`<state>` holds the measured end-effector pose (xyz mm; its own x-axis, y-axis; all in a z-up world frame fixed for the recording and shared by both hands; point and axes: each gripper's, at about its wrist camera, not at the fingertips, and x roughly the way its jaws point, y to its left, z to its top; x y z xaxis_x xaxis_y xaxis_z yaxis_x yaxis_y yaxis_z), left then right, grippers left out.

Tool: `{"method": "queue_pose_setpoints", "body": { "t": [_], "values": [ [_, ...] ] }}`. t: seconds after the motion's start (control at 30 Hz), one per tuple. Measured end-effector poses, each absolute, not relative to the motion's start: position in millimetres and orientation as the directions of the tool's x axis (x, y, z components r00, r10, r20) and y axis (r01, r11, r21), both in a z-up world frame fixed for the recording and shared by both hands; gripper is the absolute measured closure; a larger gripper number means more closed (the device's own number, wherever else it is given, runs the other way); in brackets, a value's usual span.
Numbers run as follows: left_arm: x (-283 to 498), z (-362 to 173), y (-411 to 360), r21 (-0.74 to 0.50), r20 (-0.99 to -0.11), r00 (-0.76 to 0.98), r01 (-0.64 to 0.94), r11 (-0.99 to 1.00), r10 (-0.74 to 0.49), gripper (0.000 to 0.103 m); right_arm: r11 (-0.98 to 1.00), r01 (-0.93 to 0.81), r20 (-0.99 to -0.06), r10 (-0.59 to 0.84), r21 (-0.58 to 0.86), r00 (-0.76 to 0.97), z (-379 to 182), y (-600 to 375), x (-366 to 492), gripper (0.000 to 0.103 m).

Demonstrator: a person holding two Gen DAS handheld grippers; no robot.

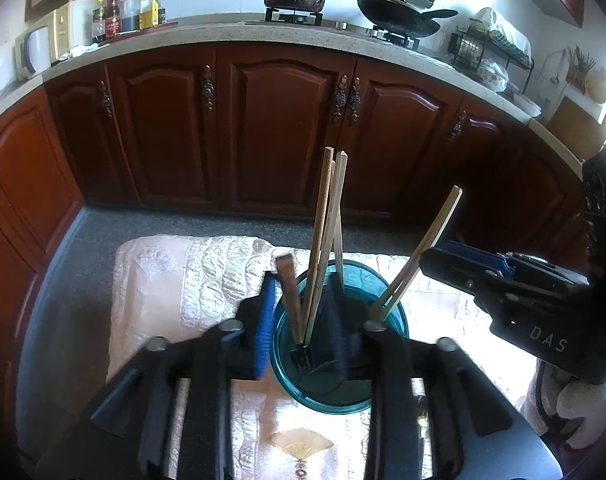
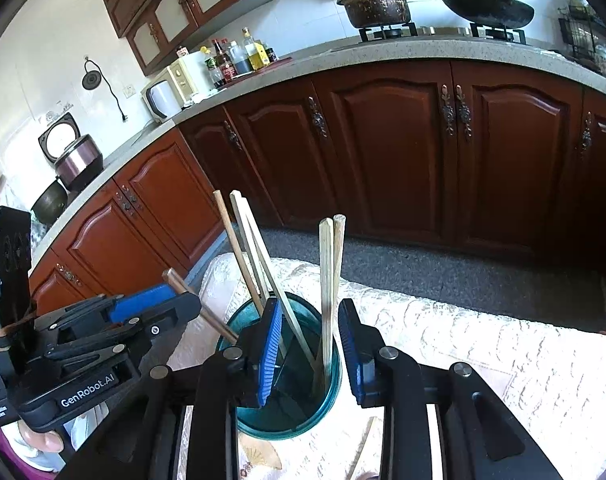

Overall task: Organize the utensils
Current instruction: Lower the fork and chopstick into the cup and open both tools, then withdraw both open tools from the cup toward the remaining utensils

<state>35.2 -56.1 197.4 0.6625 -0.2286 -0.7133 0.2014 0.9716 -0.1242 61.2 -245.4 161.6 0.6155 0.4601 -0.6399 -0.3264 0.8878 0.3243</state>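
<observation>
A teal glass cup (image 1: 387, 312) stands on a quilted cloth and holds several wooden chopsticks (image 1: 323, 216) and a brown-handled fork (image 1: 289, 292). My left gripper (image 1: 301, 324) is at the cup's mouth and open. The fork handle and three chopsticks stand between its fingers, and its blue pad (image 1: 265, 328) is clear of them. In the right wrist view the same cup (image 2: 331, 396) sits under my right gripper (image 2: 311, 354), which is also open. Two upright chopsticks (image 2: 330, 280) stand in its gap, touching neither pad. The fork handle (image 2: 199, 304) leans out to the left.
The pale quilted cloth (image 1: 183, 280) covers the table. One loose chopstick (image 2: 361, 452) lies on it near the front edge. Beyond a strip of grey floor (image 2: 423, 264) are dark wooden cabinets (image 1: 283, 128) under a counter with a pot and a wok.
</observation>
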Motion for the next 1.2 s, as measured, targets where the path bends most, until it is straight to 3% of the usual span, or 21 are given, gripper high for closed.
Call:
{"method": "queue_pose_setpoints", "body": {
  "t": [0.1,0.67,1.2],
  "values": [
    [31.4,199.2,-54.7,-0.129,-0.705,0.672,0.191,0.973,-0.226,0.057,0.889,-0.328,-0.637,0.457,0.318,0.621,164.2,-245.4,54.7,0.075],
    [-15.0,213.9,-63.4,-0.067,-0.653,0.735,0.184,0.981,-0.183,0.055,0.908,-0.297,-0.632,0.419,0.296,0.652,169.5,-258.1,1.7,0.072],
    [-71.0,189.9,-103.4,-0.08,-0.687,0.685,0.261,0.962,-0.243,0.055,0.936,-0.173,-0.656,0.34,0.308,0.674,146.3,-293.8,-62.5,0.067]
  ]
}}
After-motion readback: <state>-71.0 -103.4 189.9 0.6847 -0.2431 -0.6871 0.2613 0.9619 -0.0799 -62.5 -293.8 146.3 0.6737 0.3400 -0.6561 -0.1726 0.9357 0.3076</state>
